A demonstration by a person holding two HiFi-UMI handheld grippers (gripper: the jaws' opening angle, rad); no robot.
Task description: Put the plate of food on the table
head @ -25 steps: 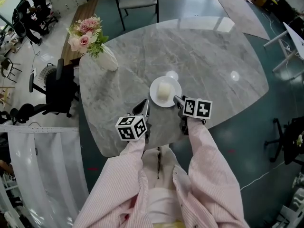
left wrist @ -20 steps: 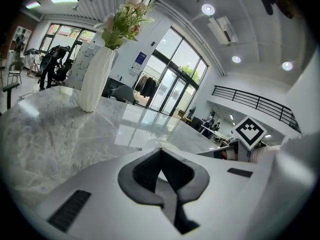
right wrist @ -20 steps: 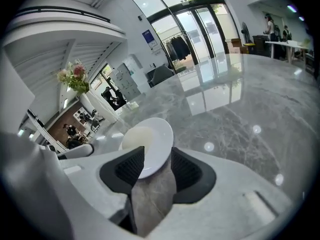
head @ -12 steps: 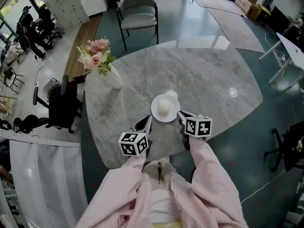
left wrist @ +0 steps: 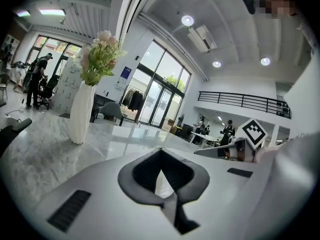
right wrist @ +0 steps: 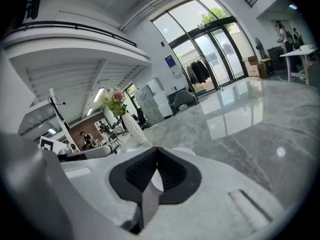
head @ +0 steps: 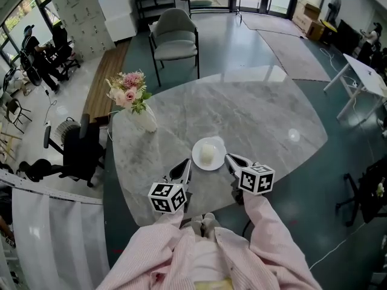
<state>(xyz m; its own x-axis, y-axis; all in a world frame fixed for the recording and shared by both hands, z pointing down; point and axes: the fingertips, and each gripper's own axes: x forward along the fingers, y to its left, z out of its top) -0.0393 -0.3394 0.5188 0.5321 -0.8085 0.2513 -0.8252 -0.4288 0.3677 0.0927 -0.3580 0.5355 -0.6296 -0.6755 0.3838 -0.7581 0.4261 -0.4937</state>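
1. Set flat on the grey-veined marble table top (head: 260, 110): a small round white plate (head: 196, 157) with a pale upright block of food (head: 207, 153) at its middle. Placed toward the near edge of the table, between the two tools.
2. At the plate's left, close to its rim but apart from it: the left hand-held gripper with black pads and a square-marker cube (head: 184, 169). Jaws together, pads meeting at the tips, nothing clamped. Only a sliver of white visible through the small gap behind the pads in the left gripper view.
3. At the plate's right, likewise near the rim and not touching: the right hand-held gripper with its own marker cube (head: 234, 161). Jaws just closed, now pressed together with nothing between the pads. A bit of the white plate visible beyond them in the right gripper view.
4. Both tools angled inward toward the plate from the near side, each borne on a pink-striped shirt sleeve (head: 272, 243).
5. Near the far-left edge of the table, well apart from the plate: a tall white ribbed vase (head: 145, 119), upright, holding pink flowers with green leaves (head: 128, 90).
6. Beyond the table, on the dark floor: a grey padded chair with thin black legs (head: 175, 32).
7. Left of the table: a black office chair (head: 81, 148).
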